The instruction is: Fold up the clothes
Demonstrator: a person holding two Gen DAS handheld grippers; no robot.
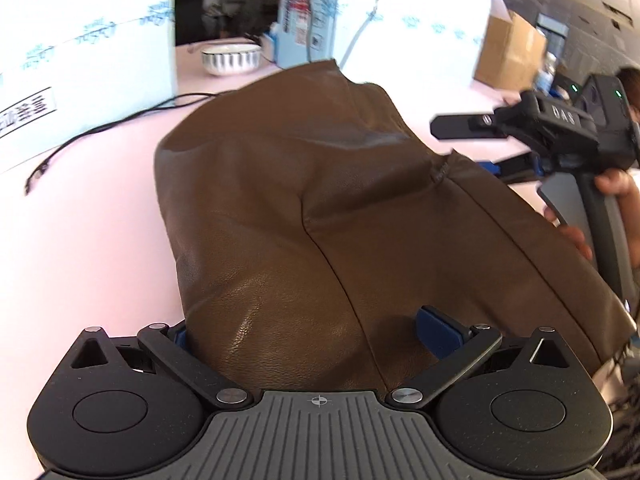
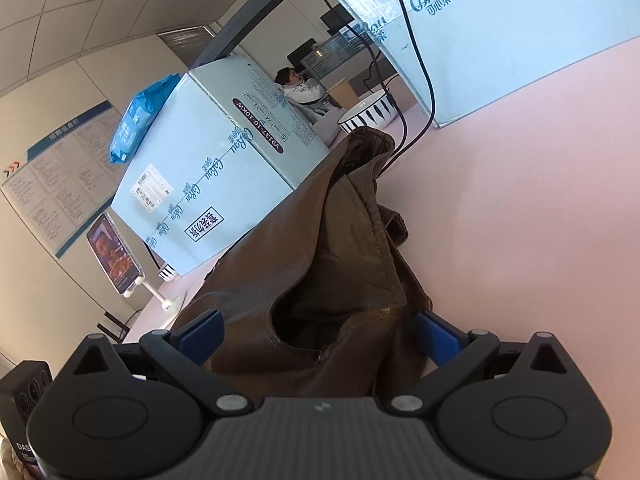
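Sprawling across the pale pink worktop [image 1: 100, 220] is a brown leather-look garment [image 1: 320, 208], creased, one seam running down its middle. The left gripper [image 1: 308, 332] has its blue-padded fingers [image 1: 436, 330] wide apart w/ the near edge of the garment bunched up between them; can't tell if the pads actually pinch it. The right gripper [image 2: 318, 334] is likewise spread, blue pads either side of a folded hem and a dark opening in the fabric. From the left view, the right gripper [image 1: 460, 148] hangs at the garment's far-right edge, a hand [image 1: 612, 184] on its handle. Behind: a white bowl with dark stripes [image 1: 231, 58], light-blue printed cartons [image 2: 224, 168], a black cable [image 1: 104, 132] trailing over the worktop.
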